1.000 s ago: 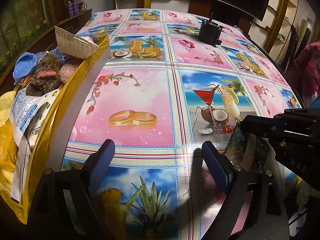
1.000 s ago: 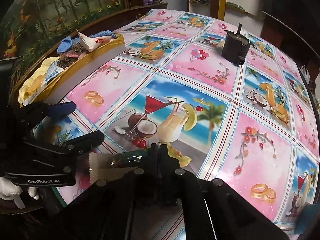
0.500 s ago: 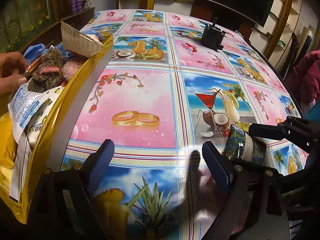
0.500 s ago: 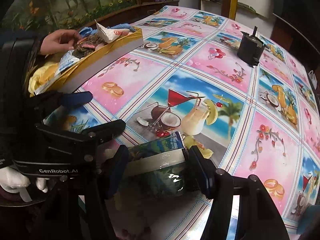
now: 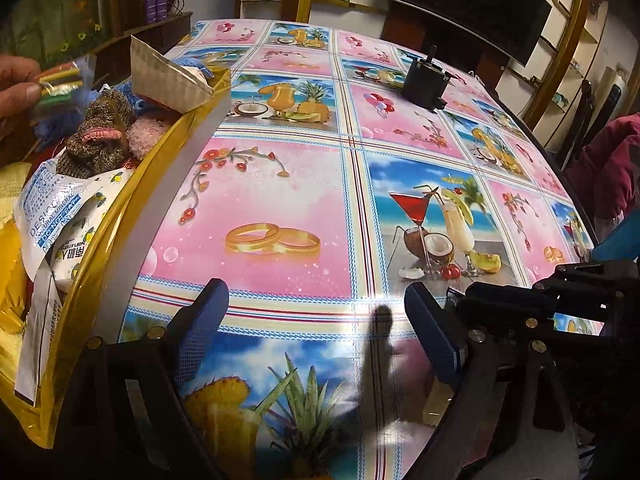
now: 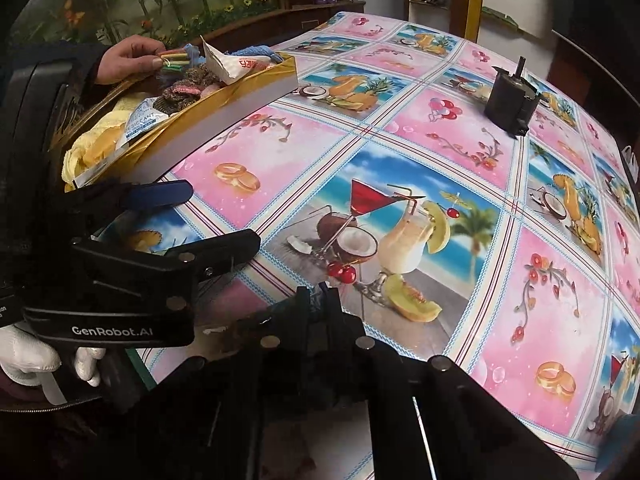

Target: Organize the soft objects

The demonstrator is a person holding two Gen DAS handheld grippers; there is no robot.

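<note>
The right hand-held gripper has just been closing and now seems to pinch the thin shiny packet low over the near desk, likely to carry it to the gold tray of soft things. The left hand-held gripper waits wide and empty.

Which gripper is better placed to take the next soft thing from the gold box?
Left, probably. The left gripper is open and empty, with the box just beside it. The right gripper is shut and sits farther from the box, beyond the left one. A bare hand is at the box.
</note>
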